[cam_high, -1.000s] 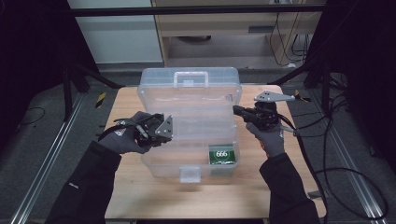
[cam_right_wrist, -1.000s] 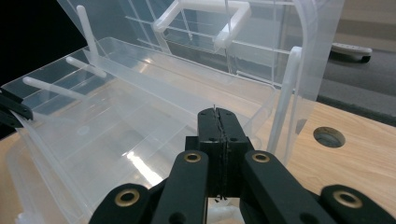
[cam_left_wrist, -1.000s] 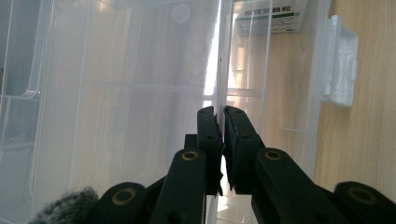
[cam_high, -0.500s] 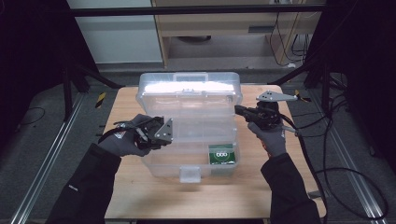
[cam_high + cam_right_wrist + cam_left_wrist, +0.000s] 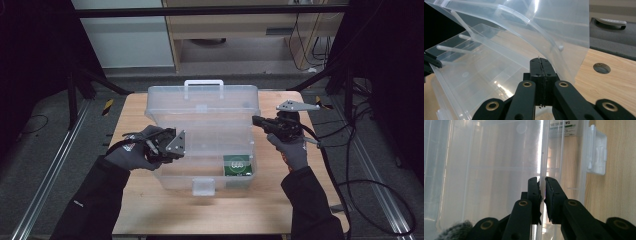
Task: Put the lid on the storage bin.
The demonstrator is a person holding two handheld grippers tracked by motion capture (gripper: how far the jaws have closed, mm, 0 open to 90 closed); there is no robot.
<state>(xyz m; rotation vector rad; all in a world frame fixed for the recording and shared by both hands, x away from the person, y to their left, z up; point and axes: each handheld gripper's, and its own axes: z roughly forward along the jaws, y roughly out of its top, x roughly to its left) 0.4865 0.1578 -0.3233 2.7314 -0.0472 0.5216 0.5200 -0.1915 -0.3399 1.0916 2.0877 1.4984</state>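
A clear plastic storage box [image 5: 172, 181] stands mid-table with its lid [image 5: 202, 105] raised almost upright, the handle on top. Inside, at the front right, lies a green packet [image 5: 236, 165]. My left gripper [image 5: 169, 148] is at the box's left wall. In the left gripper view its jaws [image 5: 542, 185] are closed on the thin clear rim [image 5: 543, 157], which runs between the pads. My right gripper [image 5: 256, 120] is shut, with its tips at the lid's right edge. In the right gripper view the jaws [image 5: 541, 61] meet flat just in front of the tilted lid [image 5: 554, 27]; nothing shows between them.
The box's white front latch [image 5: 202, 186] hangs open over the wooden table [image 5: 150, 215]. A round hole [image 5: 601, 68] is cut in the tabletop to the right of the box. Black cables [image 5: 360, 190] trail off the table's right side. Dark frame posts stand on both sides.
The lid has swung up from lying low over the box to nearly upright. Both hands have stayed where they were.
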